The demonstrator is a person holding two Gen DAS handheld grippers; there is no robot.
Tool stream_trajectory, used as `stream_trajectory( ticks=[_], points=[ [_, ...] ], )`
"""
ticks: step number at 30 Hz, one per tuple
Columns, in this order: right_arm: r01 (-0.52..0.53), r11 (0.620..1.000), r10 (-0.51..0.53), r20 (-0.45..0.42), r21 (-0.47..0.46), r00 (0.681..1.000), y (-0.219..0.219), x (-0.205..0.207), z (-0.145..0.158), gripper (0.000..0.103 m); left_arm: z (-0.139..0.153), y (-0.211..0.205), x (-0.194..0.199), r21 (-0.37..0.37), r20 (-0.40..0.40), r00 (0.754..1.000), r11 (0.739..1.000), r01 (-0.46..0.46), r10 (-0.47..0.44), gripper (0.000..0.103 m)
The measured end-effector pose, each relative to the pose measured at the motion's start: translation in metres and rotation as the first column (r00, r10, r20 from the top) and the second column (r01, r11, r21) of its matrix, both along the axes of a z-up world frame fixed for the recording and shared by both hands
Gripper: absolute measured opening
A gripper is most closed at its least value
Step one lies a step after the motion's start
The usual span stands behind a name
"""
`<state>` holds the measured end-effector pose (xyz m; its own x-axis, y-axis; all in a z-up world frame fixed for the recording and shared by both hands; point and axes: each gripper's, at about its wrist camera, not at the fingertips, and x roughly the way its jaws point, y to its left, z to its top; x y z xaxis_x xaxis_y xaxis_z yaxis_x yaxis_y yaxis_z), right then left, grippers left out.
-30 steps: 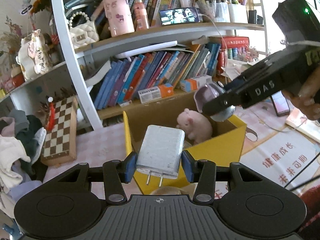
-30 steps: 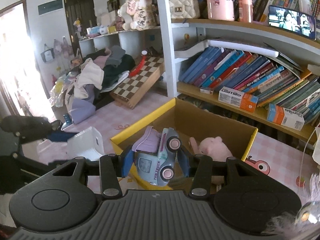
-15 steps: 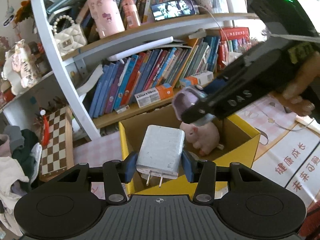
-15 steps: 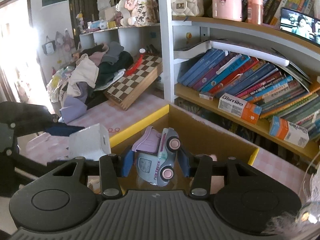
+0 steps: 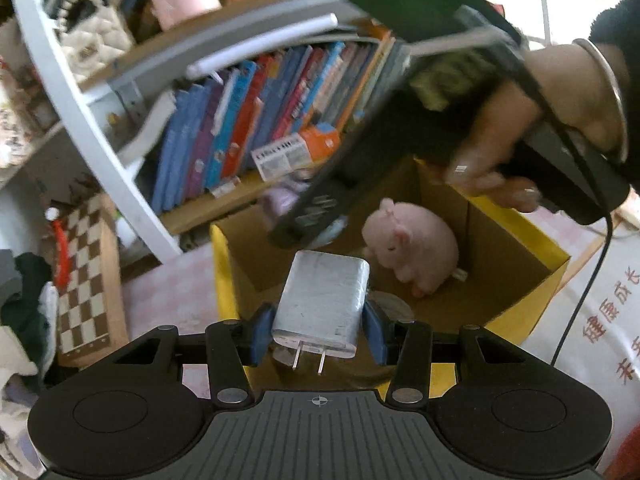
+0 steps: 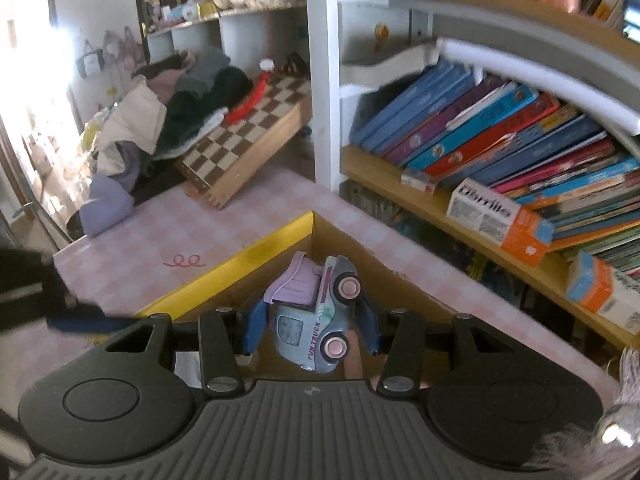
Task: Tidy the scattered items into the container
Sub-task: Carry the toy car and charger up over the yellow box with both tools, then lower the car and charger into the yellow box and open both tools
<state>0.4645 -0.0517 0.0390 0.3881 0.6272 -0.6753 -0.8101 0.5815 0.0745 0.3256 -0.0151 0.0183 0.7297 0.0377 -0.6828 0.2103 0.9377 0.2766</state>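
My left claw (image 5: 318,330) is clamped on the white charger (image 5: 322,306), prongs toward the camera, held over the near edge of the yellow cardboard box (image 5: 532,300); my right claw (image 6: 312,330) is clamped on the toy truck (image 6: 316,316), held over the box's (image 6: 248,258) far corner by the bookshelf (image 6: 420,196). A pink plush pig (image 5: 412,246) already lies inside the box, so I judge the tidying partly done, with both held items not yet released. No other loose items show on the pink worktop (image 6: 224,240), though much is hidden.
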Motion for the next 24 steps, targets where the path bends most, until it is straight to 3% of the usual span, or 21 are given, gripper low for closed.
stream_trajectory(
  ticks=[6,15,24],
  points=[
    [-0.05,0.995,0.046,-0.056,-0.087,0.997,0.033,0.014,-0.024,0.045,-0.022,-0.005,0.024,0.001,-0.085,0.996,1.0,0.014,-0.013,0.046],
    [-0.048,0.977,0.024,-0.118,-0.207,0.993,0.052,0.028,-0.064,0.045,-0.024,-0.001,0.025,-0.058,-0.11,0.994,0.998,0.009,-0.016,0.046],
    [0.002,0.978,-0.037,-0.168,-0.207,0.985,0.05,0.034,-0.08,0.045,-0.025,0.003,0.026,-0.107,-0.137,0.991,0.994,-0.012,-0.003,0.047]
  ],
)
